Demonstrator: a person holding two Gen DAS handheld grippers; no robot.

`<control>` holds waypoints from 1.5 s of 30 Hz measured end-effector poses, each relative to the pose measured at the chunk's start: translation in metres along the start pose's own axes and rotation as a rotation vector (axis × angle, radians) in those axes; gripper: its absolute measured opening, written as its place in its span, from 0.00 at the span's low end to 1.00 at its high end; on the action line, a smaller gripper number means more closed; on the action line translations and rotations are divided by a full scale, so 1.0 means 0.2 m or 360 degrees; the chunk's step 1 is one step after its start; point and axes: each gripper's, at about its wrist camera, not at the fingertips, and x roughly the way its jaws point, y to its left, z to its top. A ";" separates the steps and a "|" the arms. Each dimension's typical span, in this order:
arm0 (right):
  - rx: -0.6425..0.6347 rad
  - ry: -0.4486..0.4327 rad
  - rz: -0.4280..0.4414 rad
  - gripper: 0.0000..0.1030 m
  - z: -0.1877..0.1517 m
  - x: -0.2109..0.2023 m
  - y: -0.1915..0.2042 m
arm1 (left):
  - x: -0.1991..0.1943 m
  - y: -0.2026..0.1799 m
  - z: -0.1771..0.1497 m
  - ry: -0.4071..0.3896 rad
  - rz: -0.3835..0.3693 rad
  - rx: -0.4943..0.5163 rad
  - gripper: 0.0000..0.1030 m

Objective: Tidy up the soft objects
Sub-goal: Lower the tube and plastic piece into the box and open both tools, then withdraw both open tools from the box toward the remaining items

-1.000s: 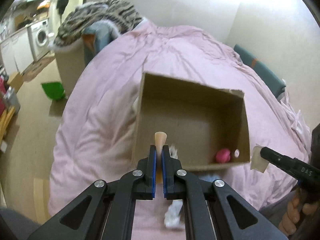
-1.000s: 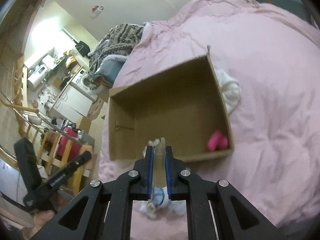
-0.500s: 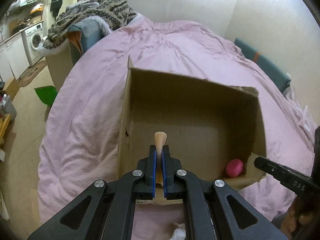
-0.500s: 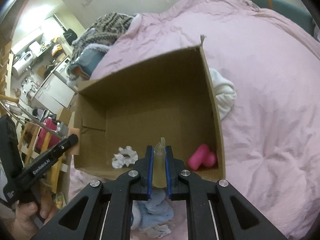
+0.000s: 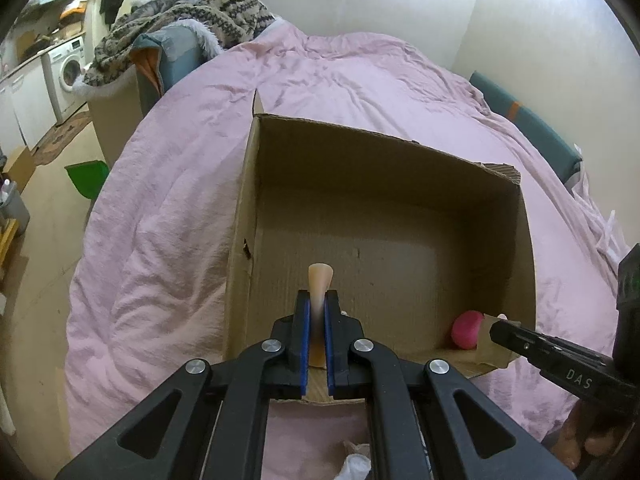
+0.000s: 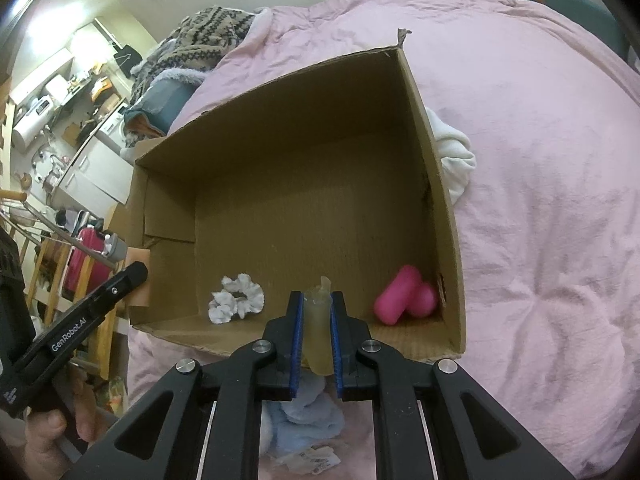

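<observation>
Soft objects: we see a white scrunchie [image 6: 237, 298] and a pink plush roll [image 6: 405, 295] already on the floor of the cardboard box [image 6: 424, 128], just ahead of our right tongs [image 6: 316, 334], one to either side.
Still outside: a white cloth [image 6: 454, 160] lies against the box's far-right wall on the pink bed [image 6: 540, 160]; a pale blue cloth [image 6: 302, 414] sits below the right tongs, short of the near rim.
Progress: we judge the job partly done, with at least those two pieces left.
Left tongs [image 5: 318, 330]: nearly shut on a peach strip [image 5: 319, 280], over the box's near edge.
Right tongs: narrow, pinching a yellowish soft piece [image 6: 317, 320].
Long axes: both held pieces run along the fingers, tips pointing forward into the box; the pink roll lies slantwise, aimed at the near-right corner.
</observation>
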 end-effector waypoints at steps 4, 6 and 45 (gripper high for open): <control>0.0010 0.0012 0.0008 0.13 0.00 0.01 0.00 | 0.00 -0.01 -0.02 -0.0001 0.0006 0.0025 0.05; -0.0003 0.0010 0.0010 0.13 0.00 0.01 0.01 | 0.00 -0.03 -0.02 -0.0004 0.0005 0.0043 0.05; 0.0059 -0.0051 0.0063 0.66 -0.01 -0.04 -0.01 | -0.05 -0.06 -0.02 -0.0079 0.0036 0.0053 0.74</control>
